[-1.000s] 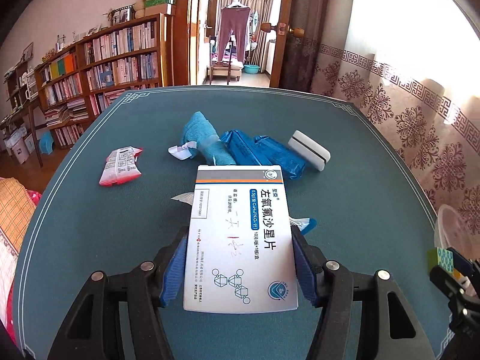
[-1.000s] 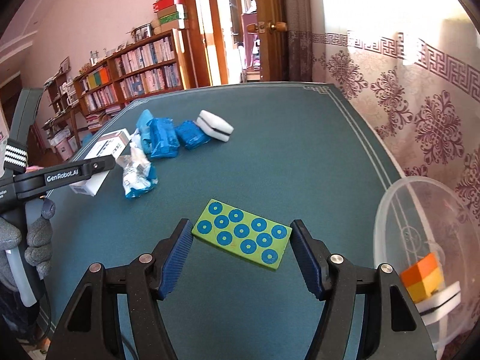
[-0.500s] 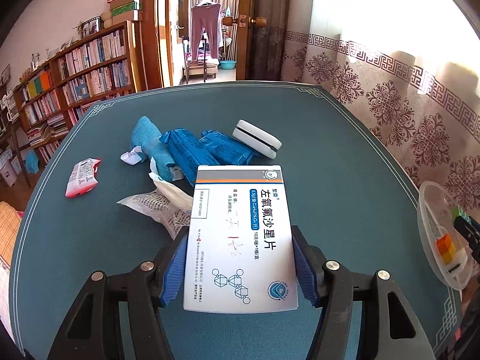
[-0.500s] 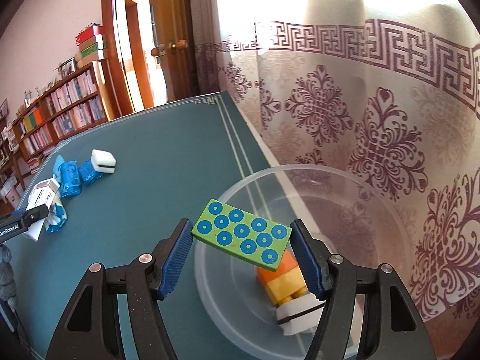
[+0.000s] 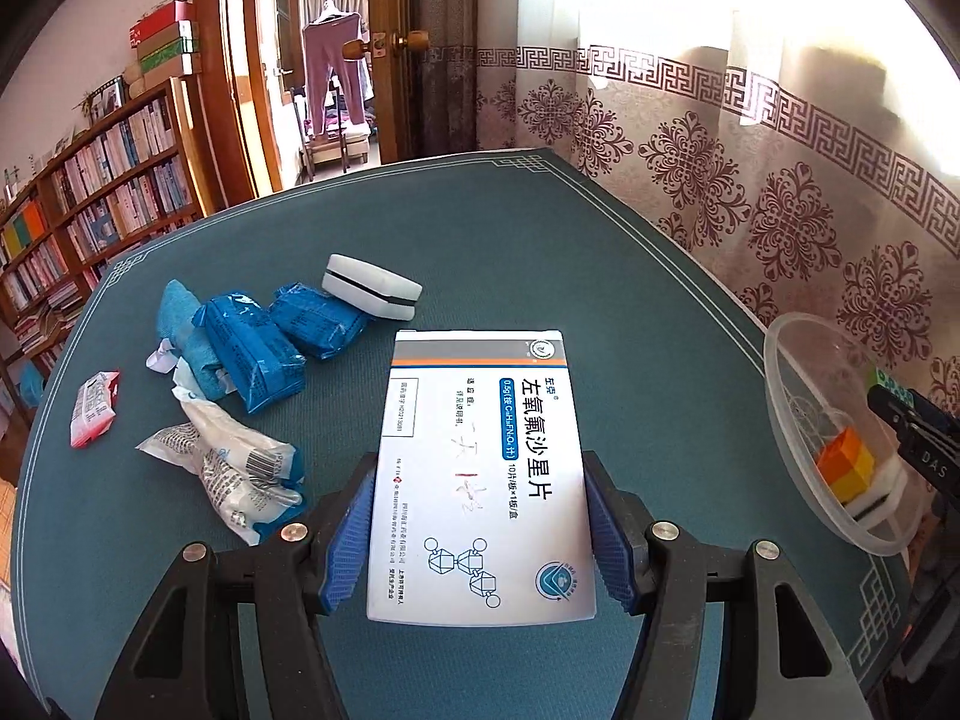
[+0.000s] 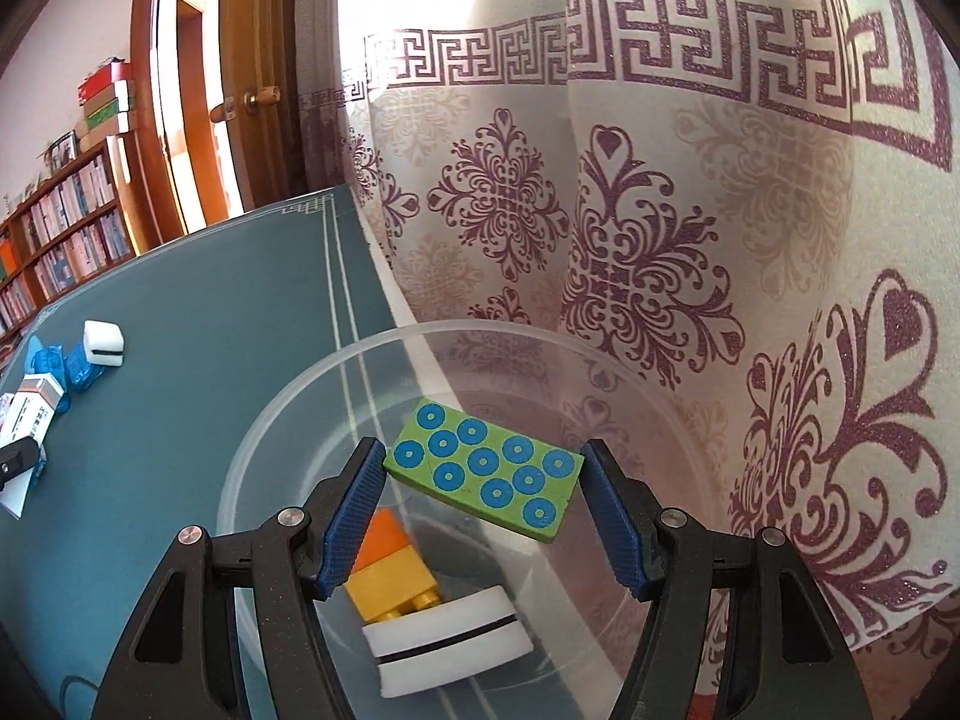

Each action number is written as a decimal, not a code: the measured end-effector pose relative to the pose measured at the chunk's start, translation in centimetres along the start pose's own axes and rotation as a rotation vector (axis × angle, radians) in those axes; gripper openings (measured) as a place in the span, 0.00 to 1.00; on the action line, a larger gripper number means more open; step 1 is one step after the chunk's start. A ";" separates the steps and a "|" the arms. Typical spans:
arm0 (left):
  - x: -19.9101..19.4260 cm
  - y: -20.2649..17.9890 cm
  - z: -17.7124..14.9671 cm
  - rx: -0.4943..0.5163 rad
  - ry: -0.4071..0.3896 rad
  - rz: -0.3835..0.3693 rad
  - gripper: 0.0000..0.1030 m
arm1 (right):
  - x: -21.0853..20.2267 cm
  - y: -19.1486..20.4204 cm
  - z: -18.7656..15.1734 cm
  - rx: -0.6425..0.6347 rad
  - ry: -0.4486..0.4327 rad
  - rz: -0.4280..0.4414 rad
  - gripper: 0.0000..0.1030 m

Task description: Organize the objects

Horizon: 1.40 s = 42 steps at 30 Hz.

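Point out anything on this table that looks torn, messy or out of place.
The white wrapper near the left gripper lies crumpled and torn open. Beside it, blue packets sit in a loose heap, one overlapping another, on the table.

Wooden bookshelf [image 5: 102,192], open wooden door [image 5: 396,48], patterned curtain [image 6: 660,210], hanging purple garment [image 5: 333,69]

Right tool [image 6: 483,468] over the clear plastic bowl [image 6: 270,420], green dotted block [image 6: 487,468] tilted between its blue pads, orange-yellow brick [image 6: 390,576] and white eraser [image 6: 447,648] inside the bowl, teal tabletop [image 6: 198,324] left of the bowl
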<state>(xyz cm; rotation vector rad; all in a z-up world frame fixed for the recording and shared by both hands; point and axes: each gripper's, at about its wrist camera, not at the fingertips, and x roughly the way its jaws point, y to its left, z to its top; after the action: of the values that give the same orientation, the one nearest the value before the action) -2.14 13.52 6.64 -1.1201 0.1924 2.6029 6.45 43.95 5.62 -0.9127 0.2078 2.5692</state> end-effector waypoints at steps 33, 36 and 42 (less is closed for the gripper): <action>2.7 -13.5 4.3 0.249 -0.011 -0.248 0.64 | -1.7 1.2 -0.4 -0.069 -0.072 -0.031 0.66; 3.1 -14.4 4.6 0.270 -0.016 -0.267 0.64 | -1.5 1.3 -0.4 -0.066 -0.067 -0.028 0.66; 4.0 -16.2 5.4 0.316 -0.031 -0.299 0.64 | -1.5 0.8 -0.3 -0.044 -0.071 -0.031 0.66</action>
<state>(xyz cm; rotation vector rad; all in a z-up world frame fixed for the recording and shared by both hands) -3.16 31.01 7.41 -0.9177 0.3822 2.2297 7.31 42.70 6.36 -0.8321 0.1168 2.5812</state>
